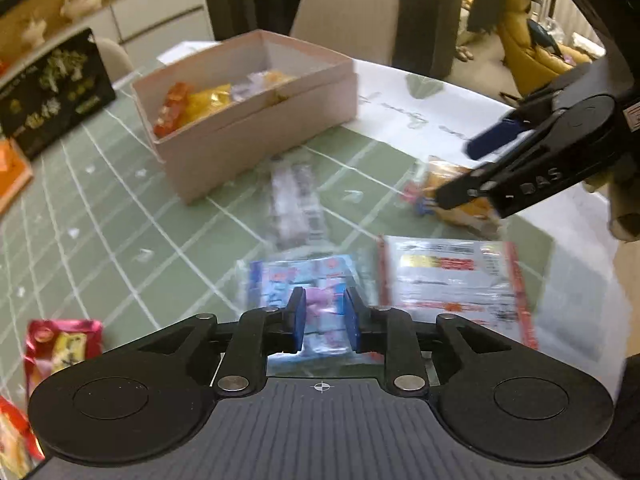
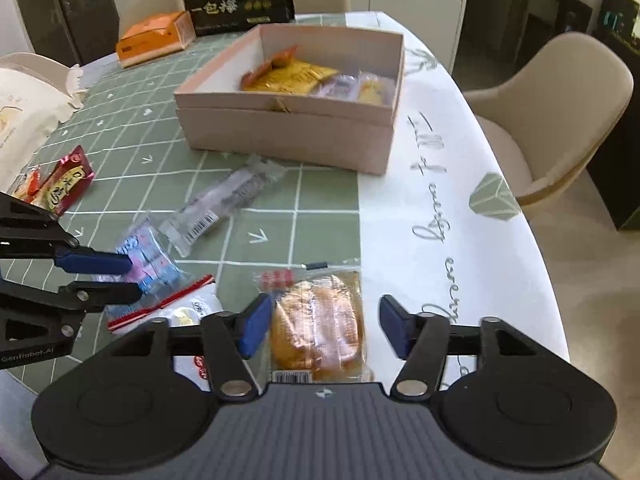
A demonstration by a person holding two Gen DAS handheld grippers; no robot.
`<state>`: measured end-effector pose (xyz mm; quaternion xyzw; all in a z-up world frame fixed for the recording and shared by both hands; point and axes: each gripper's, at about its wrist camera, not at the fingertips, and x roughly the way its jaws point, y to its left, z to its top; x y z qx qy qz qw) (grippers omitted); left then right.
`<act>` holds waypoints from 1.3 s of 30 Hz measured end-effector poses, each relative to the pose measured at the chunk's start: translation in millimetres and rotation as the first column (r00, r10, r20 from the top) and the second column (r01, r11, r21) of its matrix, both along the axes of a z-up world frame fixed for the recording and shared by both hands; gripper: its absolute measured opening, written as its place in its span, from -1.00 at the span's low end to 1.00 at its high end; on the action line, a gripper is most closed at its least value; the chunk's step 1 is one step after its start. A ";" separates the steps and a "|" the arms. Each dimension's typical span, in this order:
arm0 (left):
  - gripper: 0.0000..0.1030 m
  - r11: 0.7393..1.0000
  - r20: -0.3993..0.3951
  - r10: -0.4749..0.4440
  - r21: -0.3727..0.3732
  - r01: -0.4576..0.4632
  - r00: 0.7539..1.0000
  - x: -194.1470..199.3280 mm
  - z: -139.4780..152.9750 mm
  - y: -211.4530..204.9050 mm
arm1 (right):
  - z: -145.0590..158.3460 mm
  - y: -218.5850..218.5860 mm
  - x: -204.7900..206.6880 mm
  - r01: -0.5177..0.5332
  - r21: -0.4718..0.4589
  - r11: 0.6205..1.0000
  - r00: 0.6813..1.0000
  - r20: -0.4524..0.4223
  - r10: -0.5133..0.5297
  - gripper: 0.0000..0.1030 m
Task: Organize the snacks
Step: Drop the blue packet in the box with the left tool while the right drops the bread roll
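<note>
On the table, left wrist view:
Left gripper [image 1: 324, 316]: narrow gap, fingers either side of the blue packet [image 1: 304, 280], grip unclear.
Box [image 1: 256, 120]: beyond the packet.

Right wrist view:
Right gripper [image 2: 324, 326]: spread around the bun [image 2: 318, 328], short of the box [image 2: 296, 120].

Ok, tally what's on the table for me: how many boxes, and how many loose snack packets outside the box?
Boxes: 3 (pink open box, orange box, black box)
Loose packets: 6 (clear packet, blue-pink packet, red-edged white packet, bread packet, red packet, orange-red packet)
Total: 9
</note>
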<state>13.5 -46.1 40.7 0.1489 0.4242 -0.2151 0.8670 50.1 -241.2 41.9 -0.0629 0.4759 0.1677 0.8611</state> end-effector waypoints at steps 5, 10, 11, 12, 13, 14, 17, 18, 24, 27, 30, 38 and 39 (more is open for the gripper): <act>0.25 0.987 0.013 0.163 0.001 -0.163 0.987 20.0 -0.2 29.7 | -10.6 -0.2 4.1 0.008 -0.007 1.000 0.999 -0.031 -0.008 0.33; 0.16 0.988 -0.040 0.105 -0.112 -0.109 0.994 15.7 13.8 30.7 | -15.1 4.9 6.4 -0.008 -0.022 1.000 0.999 -0.036 0.007 0.33; 0.16 0.993 -0.040 0.075 -0.091 -0.079 0.996 13.7 12.6 23.7 | -15.3 5.1 6.8 -0.009 -0.022 1.000 0.999 -0.036 0.008 0.33; 0.16 0.997 -0.036 0.057 -0.057 -0.059 0.998 12.3 9.9 17.3 | -15.6 5.0 7.3 -0.009 -0.022 1.000 0.999 -0.038 0.008 0.34; 0.16 0.998 -0.032 0.051 -0.020 -0.052 0.998 12.5 5.1 11.9 | -16.1 5.1 8.3 -0.009 -0.023 1.000 0.999 -0.039 0.009 0.34; 0.21 0.999 -0.030 0.049 0.016 -0.048 0.998 13.4 -0.7 7.7 | -16.1 5.3 8.4 -0.010 -0.025 1.000 0.999 -0.039 0.009 0.35; 0.45 0.998 -0.046 0.069 0.016 -0.068 0.997 19.8 -9.2 7.8 | -15.4 5.7 7.7 -0.012 -0.027 1.000 0.999 -0.037 0.011 0.35; 0.50 0.996 -0.058 0.084 0.000 -0.084 0.995 23.7 -10.3 11.3 | -15.8 5.9 7.4 -0.012 -0.028 1.000 0.999 -0.038 0.011 0.36; 0.85 0.988 -0.117 0.141 -0.050 -0.148 0.983 37.5 -19.7 20.9 | -18.9 9.9 2.5 -0.025 -0.046 0.999 1.000 -0.016 0.025 0.49; 0.85 0.995 -0.115 0.095 -0.013 -0.097 0.989 30.8 -20.7 7.7 | -19.1 12.8 1.8 -0.036 -0.046 0.998 0.999 -0.005 0.036 0.49; 0.84 0.997 -0.082 0.069 -0.015 -0.070 0.994 18.3 -22.0 2.2 | -17.4 17.7 -0.5 -0.058 -0.057 0.997 0.998 0.006 0.059 0.17; 0.20 0.977 -0.052 0.171 -0.123 -0.176 0.984 8.7 1.0 27.9 | 28.3 17.3 -22.6 -0.137 -0.027 0.990 0.987 0.076 0.139 0.05; 0.19 0.967 -0.048 0.193 -0.158 -0.198 0.980 8.0 10.2 33.2 | 36.1 14.3 -23.2 -0.130 -0.018 0.991 0.987 0.092 0.131 0.05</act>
